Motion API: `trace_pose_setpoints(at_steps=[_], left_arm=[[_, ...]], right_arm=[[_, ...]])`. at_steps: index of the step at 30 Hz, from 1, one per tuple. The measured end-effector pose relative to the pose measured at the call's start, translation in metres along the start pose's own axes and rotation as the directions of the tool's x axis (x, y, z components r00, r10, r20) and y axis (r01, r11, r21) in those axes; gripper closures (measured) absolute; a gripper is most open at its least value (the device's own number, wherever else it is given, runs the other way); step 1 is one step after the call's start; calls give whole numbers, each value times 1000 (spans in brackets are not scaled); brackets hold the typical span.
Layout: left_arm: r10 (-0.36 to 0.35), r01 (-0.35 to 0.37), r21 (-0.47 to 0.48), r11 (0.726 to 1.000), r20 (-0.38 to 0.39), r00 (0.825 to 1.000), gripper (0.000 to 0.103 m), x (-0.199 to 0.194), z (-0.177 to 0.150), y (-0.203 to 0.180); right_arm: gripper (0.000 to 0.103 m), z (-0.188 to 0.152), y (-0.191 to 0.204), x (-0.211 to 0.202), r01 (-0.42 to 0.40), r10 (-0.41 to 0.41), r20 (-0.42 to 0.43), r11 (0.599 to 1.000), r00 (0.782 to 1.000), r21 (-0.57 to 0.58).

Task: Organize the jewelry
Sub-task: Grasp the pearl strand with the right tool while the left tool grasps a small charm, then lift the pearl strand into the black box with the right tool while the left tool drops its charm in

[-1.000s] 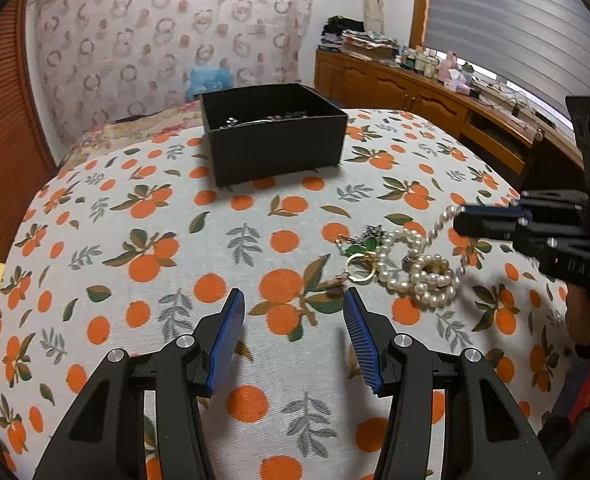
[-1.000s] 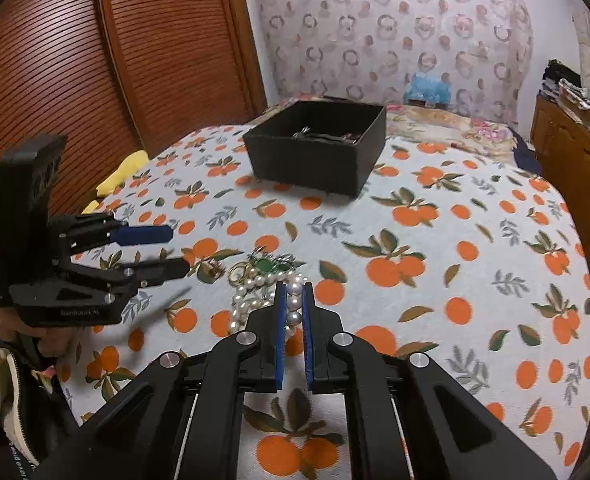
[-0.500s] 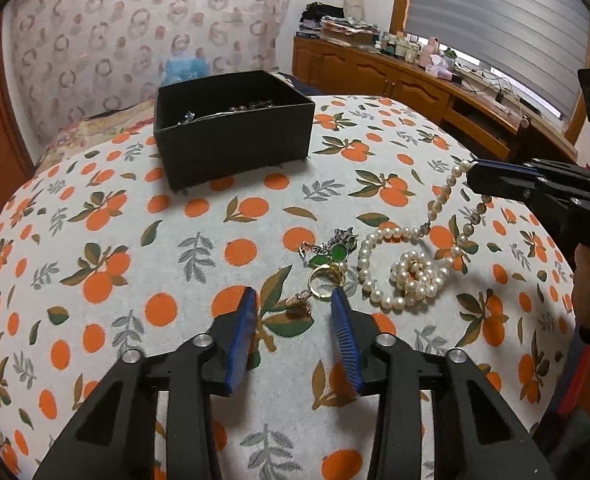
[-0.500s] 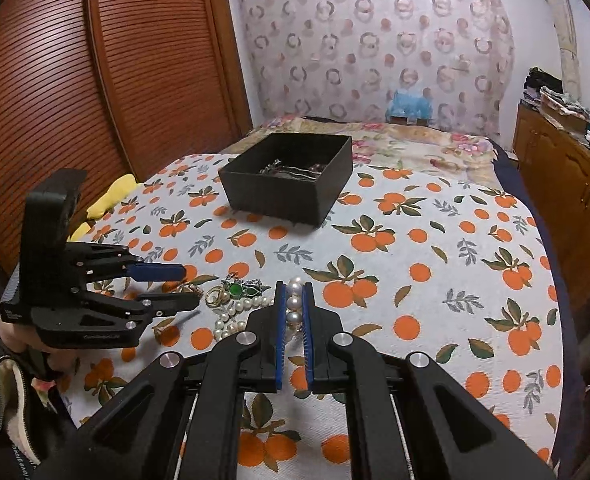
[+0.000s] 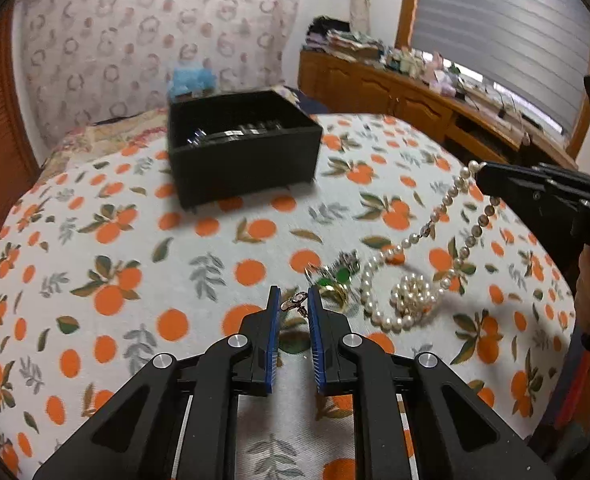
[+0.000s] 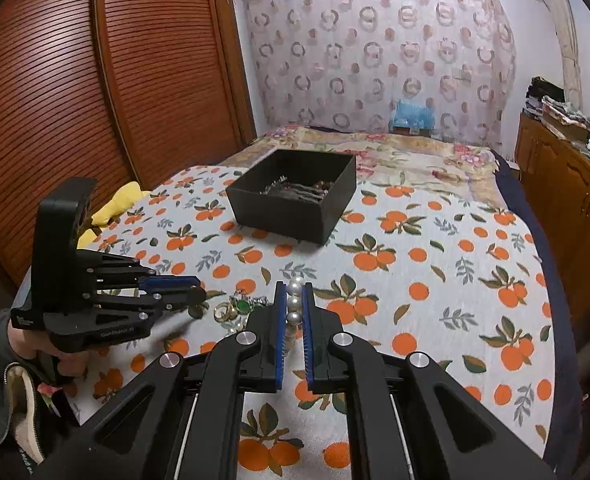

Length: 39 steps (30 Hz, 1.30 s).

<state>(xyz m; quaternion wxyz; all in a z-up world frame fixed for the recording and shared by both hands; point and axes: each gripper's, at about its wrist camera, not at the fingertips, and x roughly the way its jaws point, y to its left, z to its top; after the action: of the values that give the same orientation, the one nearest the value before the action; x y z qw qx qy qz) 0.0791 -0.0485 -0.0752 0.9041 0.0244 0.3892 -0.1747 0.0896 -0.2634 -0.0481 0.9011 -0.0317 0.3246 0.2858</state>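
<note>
On the orange-print bedspread (image 5: 143, 264) lie a small brown earring (image 5: 295, 303), a gold ring (image 5: 333, 295), a green-stone piece (image 5: 337, 274) and a coiled pearl necklace (image 5: 411, 292). My left gripper (image 5: 294, 294) is closing, and the earring spans the narrow gap between its blue pads. My right gripper (image 6: 294, 288) is shut on the pearl necklace (image 6: 294, 302). In the left wrist view the right gripper (image 5: 479, 172) holds two strands lifted off the coil. The black box (image 5: 247, 168) with jewelry inside stands farther back.
A wooden dresser (image 5: 415, 96) cluttered with small items runs along the right of the bed. Louvred wooden doors (image 6: 55, 100) and a yellow cloth (image 6: 123, 200) are on the left. The black box (image 6: 291, 216) stands mid-bed, and the left gripper (image 6: 201, 289) shows beside the jewelry.
The left jaws have narrowed from wide apart to a slim gap around the small earring. The right gripper has risen a little, drawing the pearl strand up off the coil.
</note>
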Motion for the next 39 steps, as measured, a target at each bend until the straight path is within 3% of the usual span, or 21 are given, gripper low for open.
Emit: trace_pose_setpoints(at_steps=[21,39], left_arm=[[42,-38,-35,999,119,992,90,-45,18,20],[60,-54,-43,998,147,987,90,-37,58,46]], right_arm=[[94,83,18,-27,64,-47,127,990,991,-130],[94,169,12,-20,46,-5,229,984,974,-173]])
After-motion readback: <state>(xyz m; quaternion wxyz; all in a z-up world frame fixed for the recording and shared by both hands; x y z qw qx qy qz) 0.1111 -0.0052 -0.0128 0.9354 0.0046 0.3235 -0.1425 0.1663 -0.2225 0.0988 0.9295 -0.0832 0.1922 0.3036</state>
